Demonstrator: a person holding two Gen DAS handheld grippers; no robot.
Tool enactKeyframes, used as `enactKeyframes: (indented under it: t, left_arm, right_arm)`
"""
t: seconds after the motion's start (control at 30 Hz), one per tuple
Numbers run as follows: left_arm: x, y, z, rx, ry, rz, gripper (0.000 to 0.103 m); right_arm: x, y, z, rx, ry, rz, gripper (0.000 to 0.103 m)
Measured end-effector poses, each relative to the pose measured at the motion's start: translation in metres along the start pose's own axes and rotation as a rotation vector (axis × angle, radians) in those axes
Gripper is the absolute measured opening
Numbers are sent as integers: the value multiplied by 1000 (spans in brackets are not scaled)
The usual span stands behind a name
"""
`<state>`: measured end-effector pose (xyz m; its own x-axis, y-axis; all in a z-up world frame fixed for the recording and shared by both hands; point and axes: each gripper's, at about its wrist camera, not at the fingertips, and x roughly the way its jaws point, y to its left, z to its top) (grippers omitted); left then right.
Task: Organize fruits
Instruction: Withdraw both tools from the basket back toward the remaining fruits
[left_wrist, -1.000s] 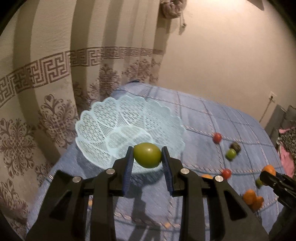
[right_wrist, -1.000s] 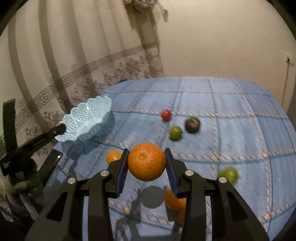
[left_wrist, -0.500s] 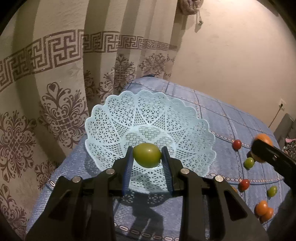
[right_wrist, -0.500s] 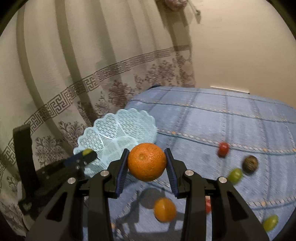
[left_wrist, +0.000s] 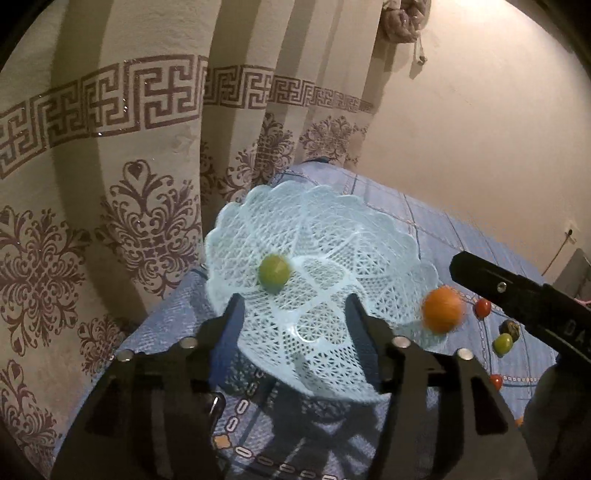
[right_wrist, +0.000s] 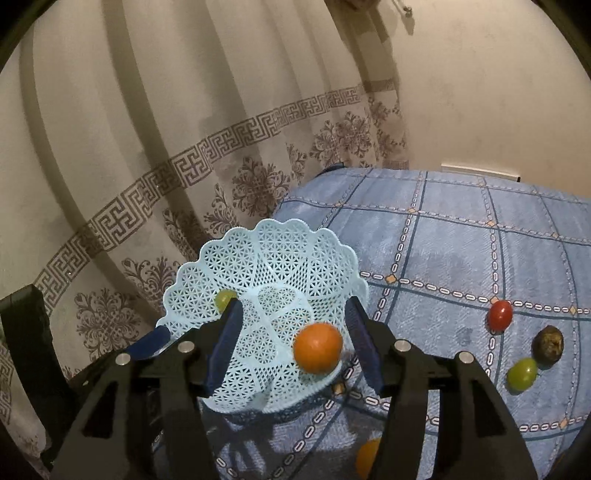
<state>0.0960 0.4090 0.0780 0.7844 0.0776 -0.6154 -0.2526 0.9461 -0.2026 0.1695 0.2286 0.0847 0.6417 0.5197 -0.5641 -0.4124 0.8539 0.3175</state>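
Note:
A light blue lattice basket (left_wrist: 332, 221) (right_wrist: 280, 240) stands at the left edge of the blue bed. A small green fruit (left_wrist: 274, 272) (right_wrist: 224, 298), blurred, lies loose inside it, ahead of my open left gripper (left_wrist: 295, 321). My right gripper (right_wrist: 294, 341) is open too, and an orange (right_wrist: 317, 352) (left_wrist: 442, 310), blurred, is free between its spread fingers at the basket's near right rim. In the left wrist view one black right finger (left_wrist: 517, 291) reaches in above the orange. Neither gripper holds anything.
On the blue checked cover (right_wrist: 461, 258) to the right lie a red fruit (right_wrist: 500, 314), a dark brown fruit (right_wrist: 547, 341), a green fruit (right_wrist: 521, 373) and another orange (right_wrist: 367, 458) below my right gripper. A patterned curtain (left_wrist: 110, 184) hangs close behind the basket.
Both grippers have opened. The green fruit left the left gripper and now sits in the basket. The orange left the right gripper, which has moved up to the basket.

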Motion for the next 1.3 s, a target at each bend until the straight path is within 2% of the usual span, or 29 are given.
enactKeyframes:
  t: [0.13, 0.23, 0.37, 0.43, 0.6, 0.8, 1.3]
  left_arm:
    - [-3, -4, -1, 18, -21, 17, 75]
    - [-5, -6, -2, 26, -31, 25, 81]
    - [-6, -8, -1, 25, -40, 26, 85]
    - [-9, -9, -1, 25, -50, 30, 90]
    - [-20, -16, -1, 53, -85, 41, 97]
    - [-34, -29, -2, 92, -120, 43, 100]
    - [-65, -70, -15, 164, -152, -3, 100]
  right_arm:
    - [-5, -4, 0, 23, -13, -3, 58]
    - [-12, -7, -1, 34, -29, -12, 59]
    - [-25, -11, -6, 43, -69, -44, 67]
    - [-32, -14, -9, 52, -85, -55, 69]
    - [-45, -22, -16, 81, -110, -72, 75]
    - [-62, -32, -23, 115, -147, -92, 81]
    - [-121, -74, -48, 218, -228, -148, 82]
